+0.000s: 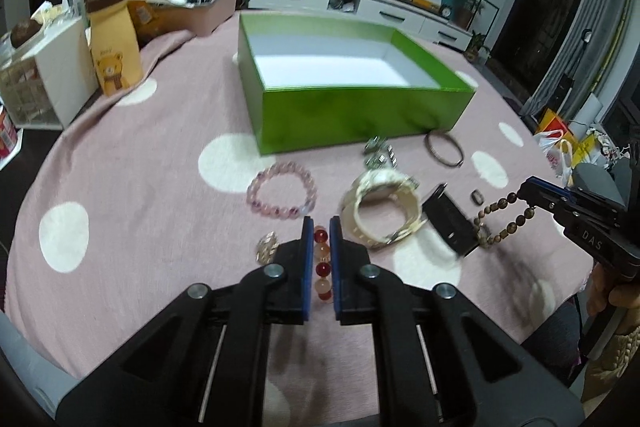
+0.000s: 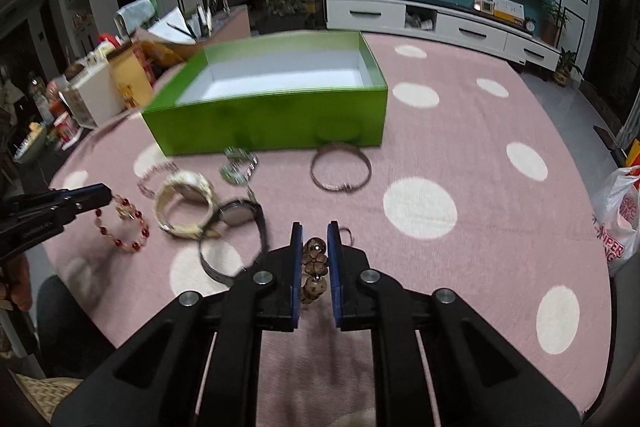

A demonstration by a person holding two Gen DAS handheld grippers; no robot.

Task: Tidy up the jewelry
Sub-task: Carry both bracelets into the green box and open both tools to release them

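Now both grippers are clenched, each on a beaded bracelet. The left gripper (image 1: 321, 227) grasps a bracelet of red and pale orange glass-like beads (image 1: 322, 269), and the right gripper (image 2: 315, 231) grasps a bracelet of brown patterned wooden beads (image 2: 315, 267). Both bracelets hang in front of the open green cardboard box (image 1: 360, 111), on the near side of its long wall, above the pink tablecloth with white dots (image 1: 160, 155).

I judge that such a bracelet is light and limp (it is beads on a string), so it will swing and droop from the pinch point. The round beads are smooth and can roll out between flat pads, so the hold should be across one bead or at the gap between two beads, squarely. The glass-like beads may chip if they drop.

Other pieces lie in front of the box: a pale pink bead bracelet (image 1: 282, 193), a cream wide bangle (image 1: 384, 215) and a thin dark metal bangle (image 2: 341, 169).
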